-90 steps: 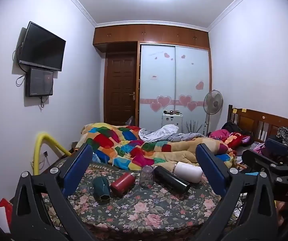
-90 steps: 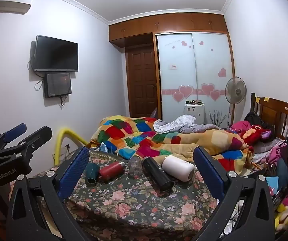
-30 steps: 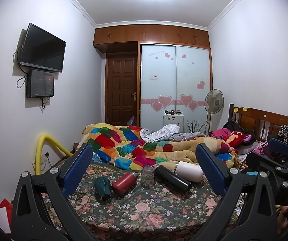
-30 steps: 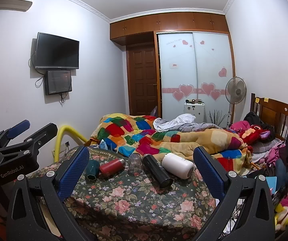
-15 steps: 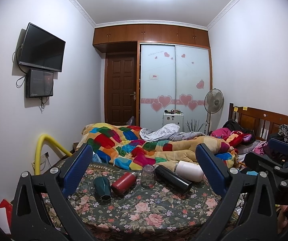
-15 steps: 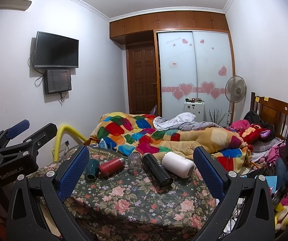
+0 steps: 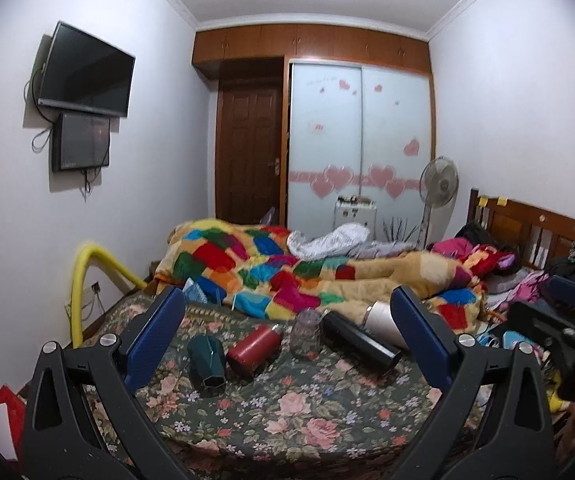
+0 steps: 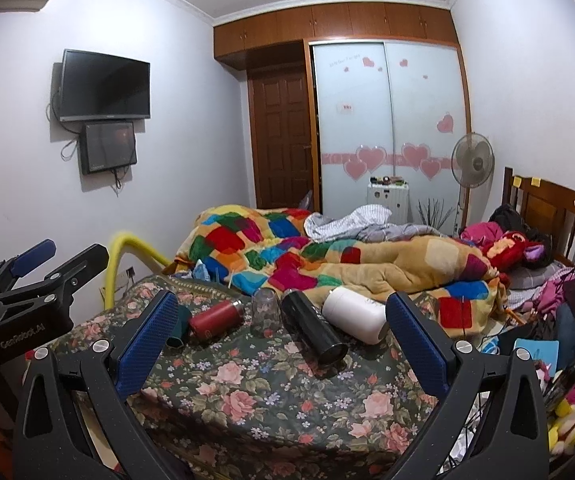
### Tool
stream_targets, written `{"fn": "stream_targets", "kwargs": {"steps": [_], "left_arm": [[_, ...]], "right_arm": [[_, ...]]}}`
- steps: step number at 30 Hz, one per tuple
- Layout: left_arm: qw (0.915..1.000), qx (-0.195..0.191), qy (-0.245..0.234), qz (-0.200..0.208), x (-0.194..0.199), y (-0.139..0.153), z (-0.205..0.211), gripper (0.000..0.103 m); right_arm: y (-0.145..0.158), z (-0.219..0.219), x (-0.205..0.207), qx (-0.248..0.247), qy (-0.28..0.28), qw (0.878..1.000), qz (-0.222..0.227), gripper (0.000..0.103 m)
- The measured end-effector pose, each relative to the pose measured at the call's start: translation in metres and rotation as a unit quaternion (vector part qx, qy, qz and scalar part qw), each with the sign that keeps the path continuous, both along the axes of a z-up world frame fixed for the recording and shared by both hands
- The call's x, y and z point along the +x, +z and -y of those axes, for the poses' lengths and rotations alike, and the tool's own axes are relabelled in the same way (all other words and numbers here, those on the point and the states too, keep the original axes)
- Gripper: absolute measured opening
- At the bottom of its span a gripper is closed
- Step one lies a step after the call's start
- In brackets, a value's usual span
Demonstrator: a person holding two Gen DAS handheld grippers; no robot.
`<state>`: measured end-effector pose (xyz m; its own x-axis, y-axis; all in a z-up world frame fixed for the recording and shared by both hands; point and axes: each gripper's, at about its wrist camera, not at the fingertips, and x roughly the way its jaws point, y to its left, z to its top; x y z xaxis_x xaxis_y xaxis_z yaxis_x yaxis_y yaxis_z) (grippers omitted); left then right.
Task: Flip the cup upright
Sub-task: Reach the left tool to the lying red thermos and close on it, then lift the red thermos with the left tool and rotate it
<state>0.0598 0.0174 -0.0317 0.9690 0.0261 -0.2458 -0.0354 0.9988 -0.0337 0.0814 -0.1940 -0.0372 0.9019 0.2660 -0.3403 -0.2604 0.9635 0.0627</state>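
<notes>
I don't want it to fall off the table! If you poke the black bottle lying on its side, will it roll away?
Probably yes. The black bottle is a smooth round cylinder lying on its side, so a sideways nudge would likely roll it. The flowery tablecloth looks soft and may slow it a little. Its hard, shiny surface might also slip in the open right gripper.

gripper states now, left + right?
Left gripper: open, holding nothing, short of the cups on the floral table.
Right gripper: open, holding nothing.
</notes>
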Motion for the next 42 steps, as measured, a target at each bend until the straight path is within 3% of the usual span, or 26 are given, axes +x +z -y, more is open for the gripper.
{"fn": "stream_targets", "kwargs": {"steps": [6,11,16,21,28,34,38,42], "left_arm": [[0.9965,0.021,0.019,-0.079,0.069,-0.043,-0.012,0.103],[0.9817,0.040,-0.006,-0.186,0.154,-0.097,-0.030,0.103],[0.9502,0.033,-0.058,-0.305,0.243,-0.149,-0.049,0.103],[0.9183,0.095,-0.084,-0.375,0.299,-0.184,-0.045,0.089],[0.8900,0.106,-0.141,-0.420,0.332,-0.205,-0.040,0.075],[0.8772,0.127,-0.153,-0.437,0.349,-0.215,-0.037,0.075],[0.8601,0.130,-0.148,-0.471,0.360,-0.232,-0.038,0.074],[0.8621,0.130,-0.143,-0.469,0.361,-0.236,-0.037,0.074]], "right_arm": [[-0.018,0.004,0.032,-0.002,-0.008,0.999,-0.034,0.103],[-0.034,0.011,0.059,-0.011,-0.026,0.998,-0.065,0.103],[-0.050,0.022,0.082,-0.011,-0.049,0.994,-0.098,0.103],[-0.063,0.031,0.102,-0.002,-0.068,0.989,-0.131,0.103],[-0.077,0.031,0.121,-0.005,-0.074,0.985,-0.155,0.103],[-0.084,0.031,0.127,-0.006,-0.071,0.985,-0.160,0.103],[-0.088,0.028,0.129,-0.005,-0.066,0.984,-0.168,0.103],[-0.089,0.026,0.129,-0.009,-0.065,0.984,-0.166,0.103]]}}
